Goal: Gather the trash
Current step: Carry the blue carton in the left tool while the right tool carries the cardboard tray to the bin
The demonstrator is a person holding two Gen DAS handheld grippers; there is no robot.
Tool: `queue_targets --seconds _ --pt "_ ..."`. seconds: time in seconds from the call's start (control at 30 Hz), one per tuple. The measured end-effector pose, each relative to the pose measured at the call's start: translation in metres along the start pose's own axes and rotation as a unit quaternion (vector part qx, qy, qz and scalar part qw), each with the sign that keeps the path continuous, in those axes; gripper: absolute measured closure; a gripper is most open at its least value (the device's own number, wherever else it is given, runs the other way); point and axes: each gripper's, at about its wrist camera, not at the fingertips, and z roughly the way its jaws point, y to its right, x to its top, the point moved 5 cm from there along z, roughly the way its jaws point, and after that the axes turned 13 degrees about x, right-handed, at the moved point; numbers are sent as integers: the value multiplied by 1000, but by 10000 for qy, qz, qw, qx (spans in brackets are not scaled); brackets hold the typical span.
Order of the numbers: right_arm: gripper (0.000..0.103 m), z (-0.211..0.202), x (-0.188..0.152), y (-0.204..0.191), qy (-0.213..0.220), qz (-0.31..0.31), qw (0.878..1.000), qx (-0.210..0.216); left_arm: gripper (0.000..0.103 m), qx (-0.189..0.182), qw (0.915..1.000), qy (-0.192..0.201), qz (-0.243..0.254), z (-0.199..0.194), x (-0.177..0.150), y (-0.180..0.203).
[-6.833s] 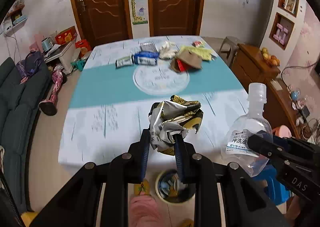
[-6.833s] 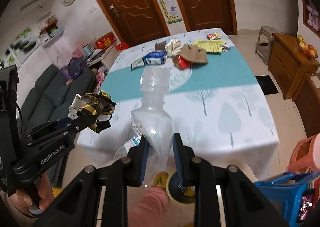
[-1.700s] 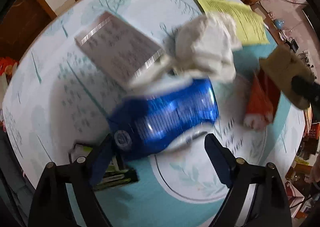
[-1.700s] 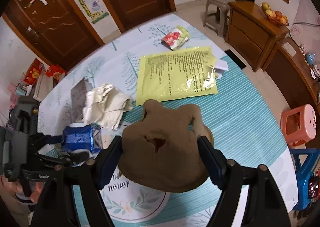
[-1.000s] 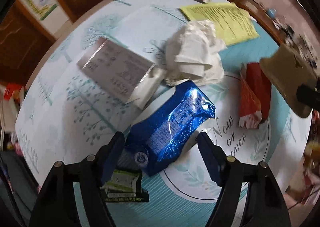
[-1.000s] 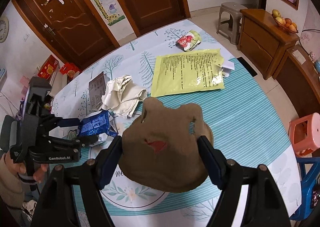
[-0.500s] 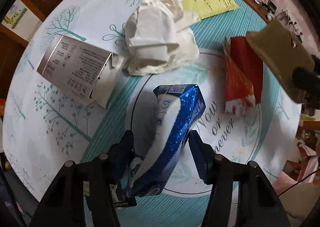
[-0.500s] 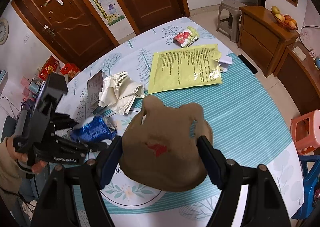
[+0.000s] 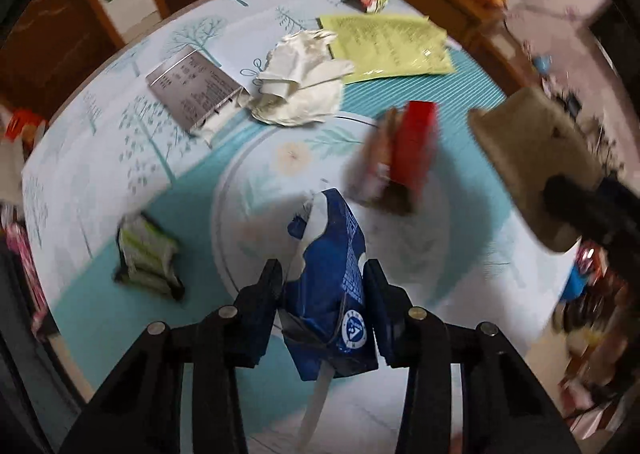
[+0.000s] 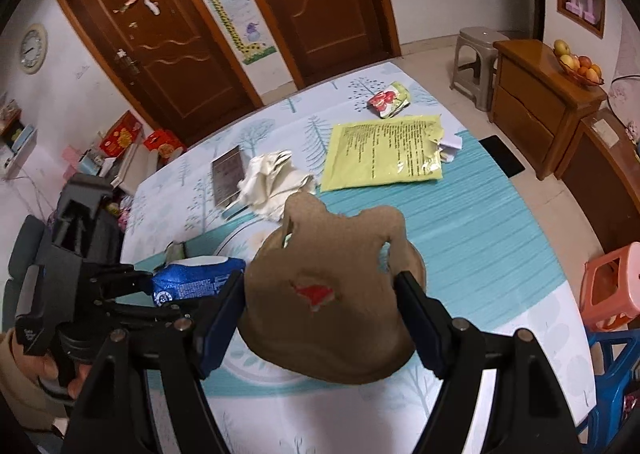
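Clamping a blue wrapper [image 9: 332,286] in my left gripper [image 9: 323,296], a brown paper bag [image 10: 332,302] in my right gripper [image 10: 320,310], above the table [image 10: 480,238].

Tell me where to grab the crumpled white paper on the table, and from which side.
Pinch the crumpled white paper at its raised middle folds, coming straight down from above. It sits heaped and loose; the grey box crowds one side, the yellow sheet the other.

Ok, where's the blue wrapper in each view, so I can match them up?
Left wrist: the blue wrapper sits bottom centre, pinched in the left gripper.
Right wrist: blue wrapper at left of centre, in that gripper.
Shared landmark: the yellow sheet.
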Motion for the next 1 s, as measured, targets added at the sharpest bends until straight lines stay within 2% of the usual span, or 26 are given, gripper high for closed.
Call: queue_targets --seconds 0.17,0.3,0.57,0.67,0.77,1.0 --pt "28 -34 -36 0 -110 -235 9992 288 63 82 9974 239 -678 -32 -43 27" --pt "28 -66 -74 7 -248 -431 9974 523 63 179 9928 349 -1132 -57 -89 56" --pt "28 -133 -165 24 -568 -1107 9883 880 63 314 9785 618 -1944 -90 -184 132" --pt "28 -149 -197 34 -717 -1165 9861 943 63 268 9760 542 -2090 -88 -212 159" --pt "28 -160 -227 49 -864 -1040 9856 1017 63 283 9774 361 -2062 -81 -236 184" --pt "28 -154 -280 82 -1154 -612 9862 1012 63 292 9824 -29 -1846 -59 -280 226"
